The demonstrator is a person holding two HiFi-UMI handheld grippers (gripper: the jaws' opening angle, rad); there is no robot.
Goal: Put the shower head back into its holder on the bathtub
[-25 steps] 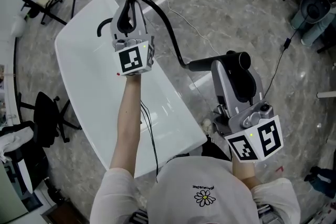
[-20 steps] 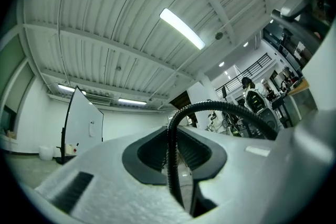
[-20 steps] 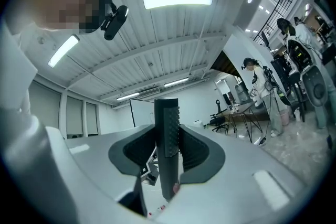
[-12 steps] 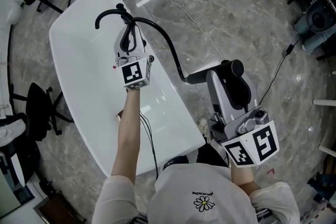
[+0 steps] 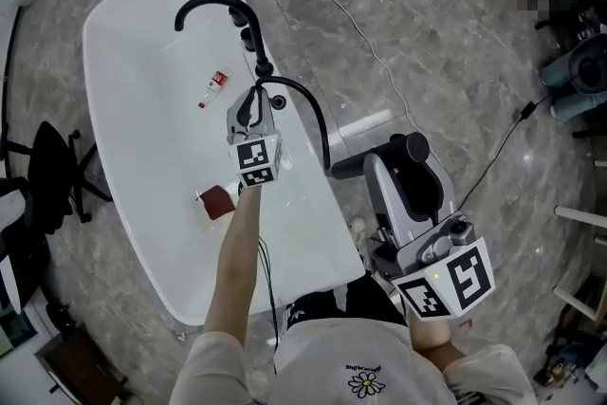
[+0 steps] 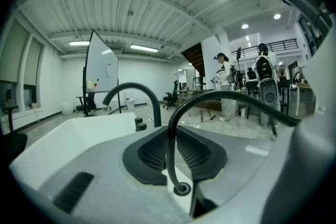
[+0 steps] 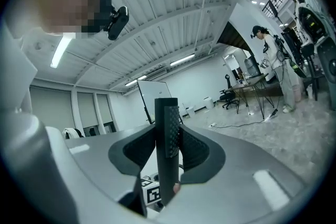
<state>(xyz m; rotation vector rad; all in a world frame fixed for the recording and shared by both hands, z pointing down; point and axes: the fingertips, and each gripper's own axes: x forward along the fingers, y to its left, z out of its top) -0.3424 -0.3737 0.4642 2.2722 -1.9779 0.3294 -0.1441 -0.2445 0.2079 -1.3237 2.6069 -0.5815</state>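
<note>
Shower head (image 5: 358,166) is off the tub, out at the right, so read across from nine o'clock. The white bathtub (image 5: 123,156) fills the left of the head view, with a small bottle (image 5: 214,88) and a dark red object (image 5: 219,201) in it (neither matters to the job). Along its three o'clock rim stand the black faucet (image 5: 204,3) and a row of black knobs (image 5: 252,38). I cannot tell which fitting is the holder, though it is likely in that row.

Just below them the left claw (image 5: 248,105) pinches the hose (image 5: 322,128), which its own view shows running down between the pads (image 6: 152,152). Its jaws have just drawn in a touch on it. The hose arcs off toward four o'clock to the shower head, whose textured handle (image 7: 168,139) is clamped crosswise in the right claw (image 5: 404,164), pads pressed on both sides.

Its long axis lies roughly nine-to-three, hose end toward the tub. From the right claw the rim fittings sit at about ten o'clock, well apart. The left claw is nearer them, yet the right one carries the piece, so I judge the coming move to be a carry toward ten o'clock
</note>
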